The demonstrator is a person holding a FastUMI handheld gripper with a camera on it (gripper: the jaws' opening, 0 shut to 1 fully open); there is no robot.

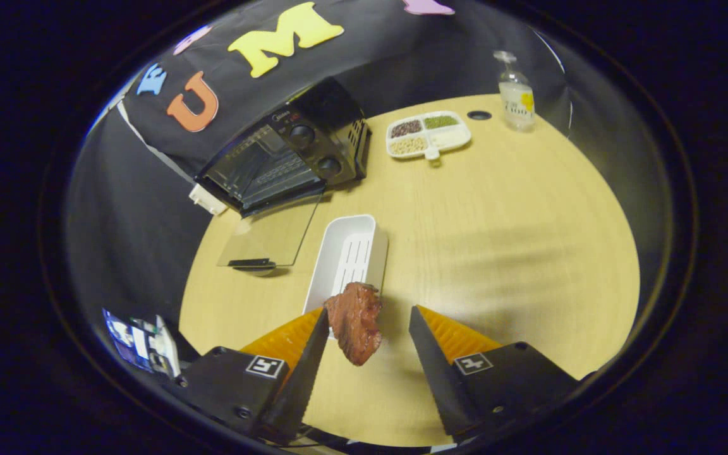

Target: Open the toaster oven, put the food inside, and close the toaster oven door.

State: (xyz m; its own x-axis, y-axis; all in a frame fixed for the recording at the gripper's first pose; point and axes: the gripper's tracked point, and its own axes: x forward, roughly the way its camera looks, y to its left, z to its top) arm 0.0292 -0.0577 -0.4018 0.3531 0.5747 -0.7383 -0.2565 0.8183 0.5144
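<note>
My claw (367, 319) is spread, the reddish-brown meat piece (354, 321) against its left finger, near the white tray's (346, 259) edge; black toaster oven (288, 158) door open far left.

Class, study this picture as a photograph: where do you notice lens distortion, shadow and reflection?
Gripper view: fisheye bends the table edge into a curve; soft shadows lie across the wood beside the white tray; the toaster oven's open glass door mirrors the tabletop; the meat, against one finger of the open gripper, looks sharp.

The round wooden table (497, 240) carries an oven (288, 158) with its glass door (269, 237) down, a white tray (348, 259), a divided dish (428, 134) of grains and a bottle (515, 95).
</note>
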